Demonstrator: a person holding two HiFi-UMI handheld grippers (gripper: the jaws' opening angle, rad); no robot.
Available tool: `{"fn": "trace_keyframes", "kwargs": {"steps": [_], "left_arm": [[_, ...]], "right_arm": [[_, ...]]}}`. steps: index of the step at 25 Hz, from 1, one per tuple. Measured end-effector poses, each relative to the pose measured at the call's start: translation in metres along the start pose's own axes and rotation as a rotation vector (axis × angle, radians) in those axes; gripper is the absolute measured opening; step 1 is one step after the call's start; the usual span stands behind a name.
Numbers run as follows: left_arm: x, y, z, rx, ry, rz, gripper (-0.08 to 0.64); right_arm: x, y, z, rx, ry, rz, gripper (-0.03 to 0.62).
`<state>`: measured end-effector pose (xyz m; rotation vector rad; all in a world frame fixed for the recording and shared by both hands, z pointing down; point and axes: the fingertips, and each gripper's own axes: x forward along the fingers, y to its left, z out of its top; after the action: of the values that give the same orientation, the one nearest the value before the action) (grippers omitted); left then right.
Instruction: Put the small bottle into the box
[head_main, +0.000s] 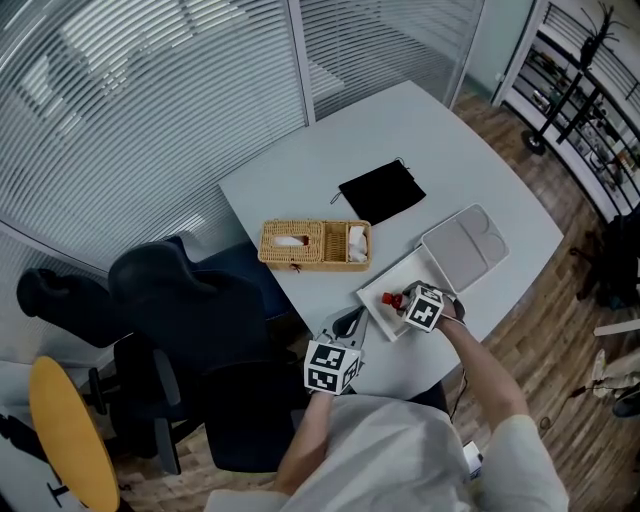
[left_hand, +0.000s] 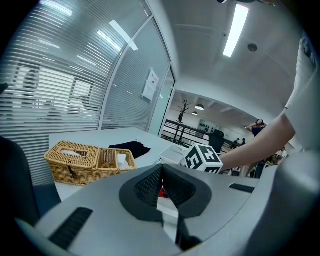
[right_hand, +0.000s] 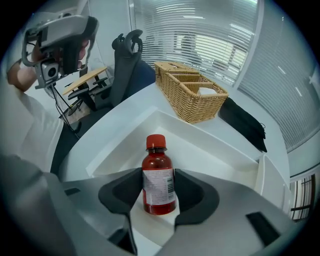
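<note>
The small bottle (right_hand: 158, 182) is dark red with a red cap and a white label. It stands upright inside the open white box (right_hand: 200, 150), near the table's front edge (head_main: 372, 296). My right gripper (right_hand: 158, 194) is shut on the small bottle, one jaw pressed against each side of its body. In the head view the bottle (head_main: 391, 299) shows as a red spot just left of the right gripper (head_main: 402, 301). My left gripper (left_hand: 160, 172) is shut with nothing in it, and hangs at the table edge left of the box (head_main: 349, 327).
The box's grey lid (head_main: 465, 245) lies beside the box to the right. A wicker basket (head_main: 314, 244) with tissues stands behind the box, and a black pouch (head_main: 382, 191) lies farther back. A dark office chair (head_main: 190, 300) stands left of the table.
</note>
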<state>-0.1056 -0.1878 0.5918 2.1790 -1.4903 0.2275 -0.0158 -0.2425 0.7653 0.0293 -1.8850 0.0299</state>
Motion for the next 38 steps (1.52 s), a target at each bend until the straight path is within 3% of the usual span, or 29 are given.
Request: {"fn": "trace_keyframes", "kwargs": {"steps": [26,38], "left_arm": [[-0.003,0.003,-0.003,0.002,0.009,0.015,0.029],[0.001,0.0,-0.011,0.01,0.043,0.002,0.028]], "right_arm": [[0.012,0.017,0.005,-0.052,0.029,0.049,0.209],[0.011,0.012,0.004,-0.003,-0.007,0.052,0.212]]}}
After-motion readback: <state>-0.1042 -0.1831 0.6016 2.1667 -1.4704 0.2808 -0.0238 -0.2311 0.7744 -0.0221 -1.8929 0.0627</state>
